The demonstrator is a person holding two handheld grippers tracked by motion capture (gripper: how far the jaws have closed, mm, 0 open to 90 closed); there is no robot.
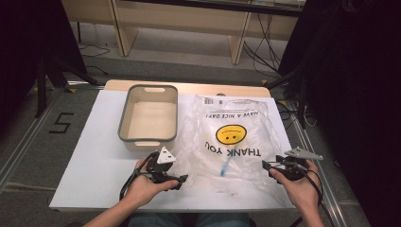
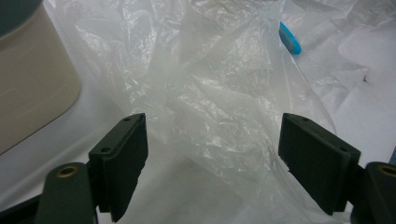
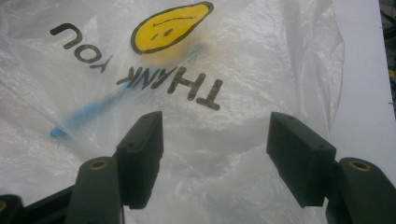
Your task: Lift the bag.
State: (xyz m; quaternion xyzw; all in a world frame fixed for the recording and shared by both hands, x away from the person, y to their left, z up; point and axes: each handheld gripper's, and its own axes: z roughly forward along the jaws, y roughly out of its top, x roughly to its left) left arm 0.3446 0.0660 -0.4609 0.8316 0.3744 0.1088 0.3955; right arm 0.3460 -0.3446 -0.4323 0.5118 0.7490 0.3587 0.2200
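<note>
Bag of clear plastic lies flat on white table, smiley print and "THANK YOU" upside down toward person, just right of beige bin. Blue object shows inside bag near front edge. Left gripper at bag's left front corner, jaws spread, crinkled film between them, unpinched. Right gripper at right front corner, jaws spread wide over film.

high: above, forward-down | gripper views: close, low | shared: plastic bag
</note>
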